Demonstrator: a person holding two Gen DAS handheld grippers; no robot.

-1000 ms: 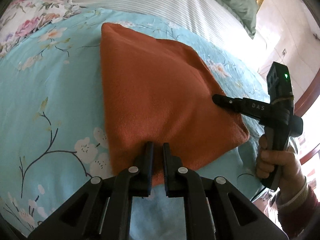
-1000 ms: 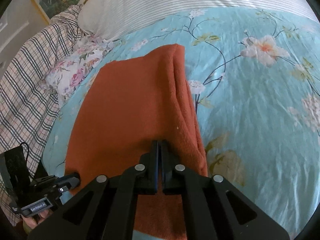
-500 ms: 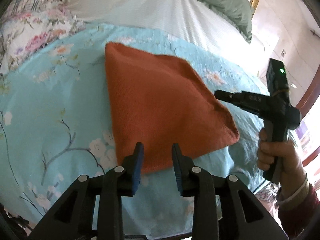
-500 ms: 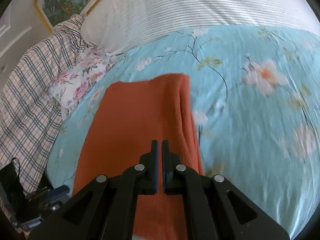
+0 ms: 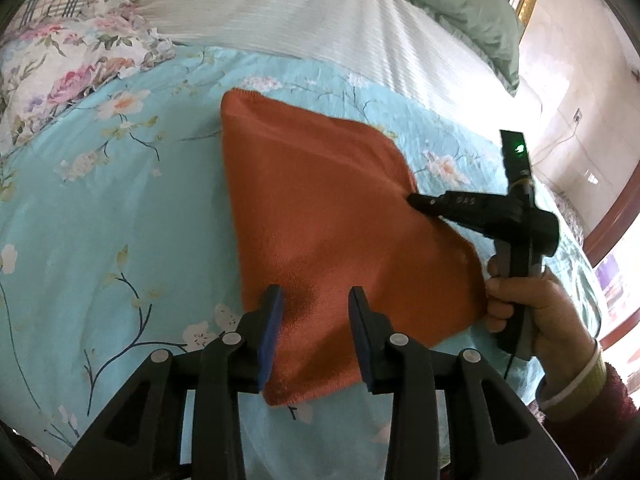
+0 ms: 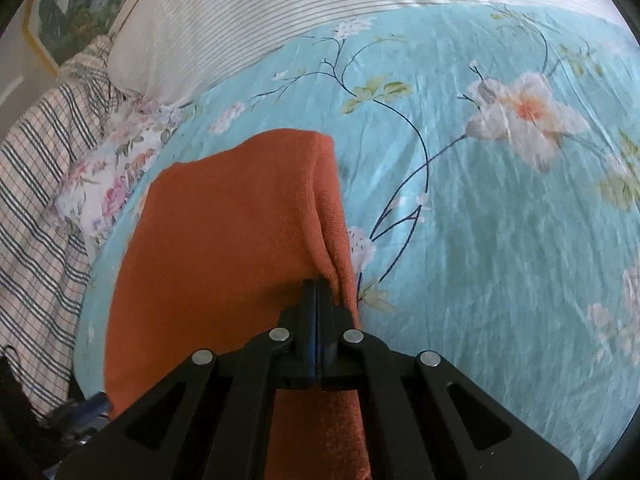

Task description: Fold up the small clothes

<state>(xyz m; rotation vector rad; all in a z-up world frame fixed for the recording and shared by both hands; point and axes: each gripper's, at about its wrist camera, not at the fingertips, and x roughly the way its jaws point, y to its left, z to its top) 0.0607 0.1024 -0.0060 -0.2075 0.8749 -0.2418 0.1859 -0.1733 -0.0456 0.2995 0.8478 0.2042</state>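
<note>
Left wrist view: we see our left gripper with its fingers spread wide apart above the near edge of the folded orange cloth, which lies flat on the turquoise floral bedspread. Our right gripper, held in the right hand, has its tip at the cloth's right edge. From the right wrist, its fingers are pressed together, with nothing visibly pinched between them.
</note>
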